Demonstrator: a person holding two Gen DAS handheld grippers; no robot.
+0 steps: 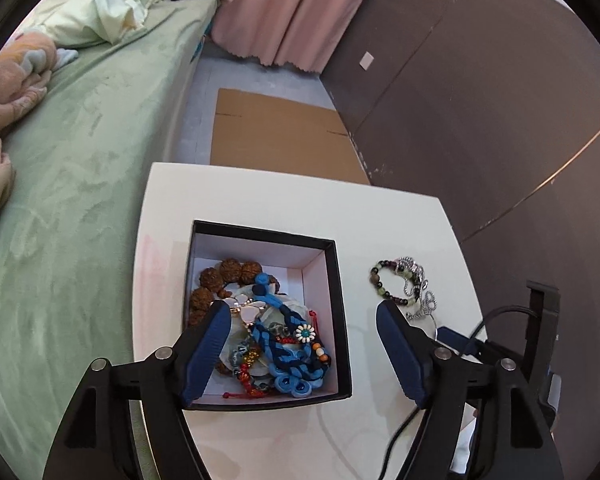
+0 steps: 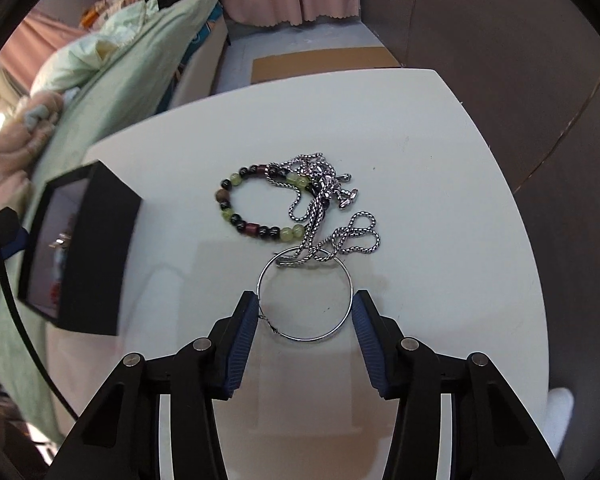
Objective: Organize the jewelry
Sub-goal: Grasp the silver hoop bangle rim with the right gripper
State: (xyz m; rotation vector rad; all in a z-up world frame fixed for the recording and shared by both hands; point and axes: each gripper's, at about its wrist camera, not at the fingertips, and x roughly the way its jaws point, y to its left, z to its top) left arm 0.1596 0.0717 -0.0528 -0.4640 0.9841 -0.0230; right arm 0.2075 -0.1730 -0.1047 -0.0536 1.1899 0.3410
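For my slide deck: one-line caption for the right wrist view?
Right tool straddling a thin silver hoop beside a beaded bracelet and chain.

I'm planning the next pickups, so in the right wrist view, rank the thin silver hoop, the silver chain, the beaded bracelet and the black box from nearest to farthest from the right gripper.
1. Thin silver hoop, between the right gripper fingers.
2. Silver chain, just beyond the hoop, overlapping its far edge.
3. Beaded bracelet, beyond and left.
4. Black box, far left on the white table.
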